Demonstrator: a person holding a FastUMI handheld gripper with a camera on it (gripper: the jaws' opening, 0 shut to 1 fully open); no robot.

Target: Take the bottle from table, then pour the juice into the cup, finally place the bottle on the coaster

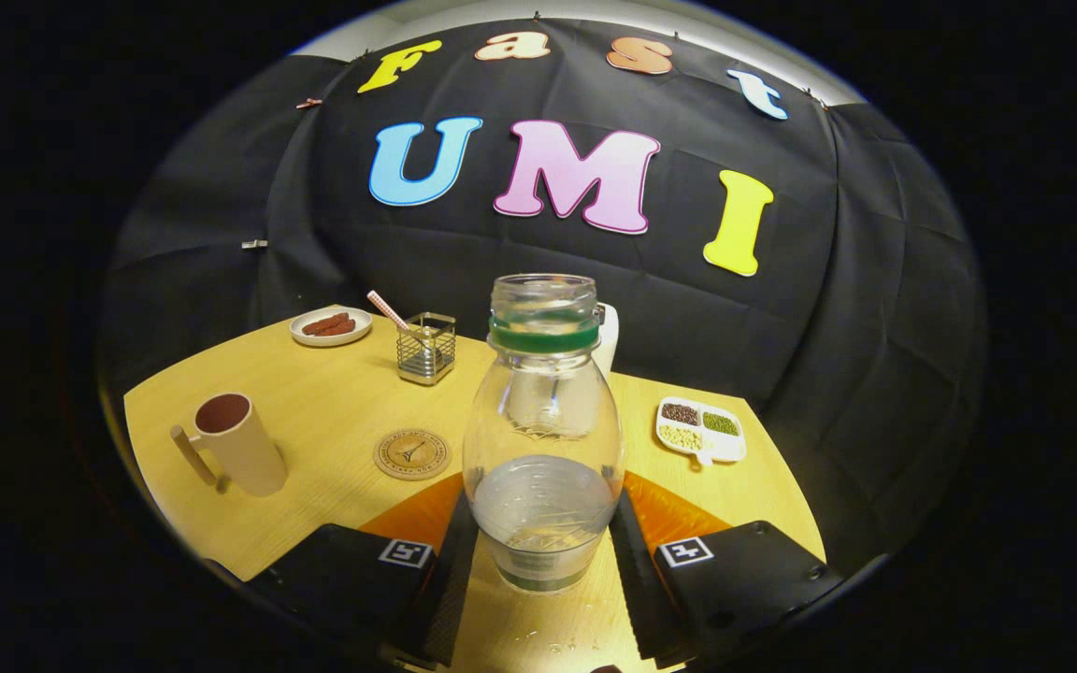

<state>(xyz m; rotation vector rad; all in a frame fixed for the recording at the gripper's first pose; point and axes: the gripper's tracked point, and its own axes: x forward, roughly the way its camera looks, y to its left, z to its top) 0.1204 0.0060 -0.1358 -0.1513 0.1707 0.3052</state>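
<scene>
Clearly the scene reads from the lower left of the frame, where a cream cup (232,446) with a dark inside stands upright on the wooden bench (333,411), its handle turned toward the camera side. Above it, in the upper left of the bench, a small plate (330,326) carries brown sausage-like pieces, and just right of that a wire basket (426,349) holds a striped straw. Below the basket, between cup and bottle, lies the round coaster (412,454), flat and bare.

At the centre the clear bottle (543,430) stands upright with no cap on its mouth and a green ring at its neck; a pale liquid fills only its lower part. The tool (543,551) brackets the bottle's base, one finger at each side and apparently pressing on it, so I judge it clamped on the bottle, which seems to sit on the bench or just above it. A white object peeks from behind the neck. To the right, a divided dish (701,429) holds beans in three colours.

The grip sits low on a rounded, smooth body, so the bottle could pivot or slip when tilted. With the mouth open, a quick swing toward the cup may slop juice onto the bench, and the cup is narrow, so a poor aim would miss it.
</scene>
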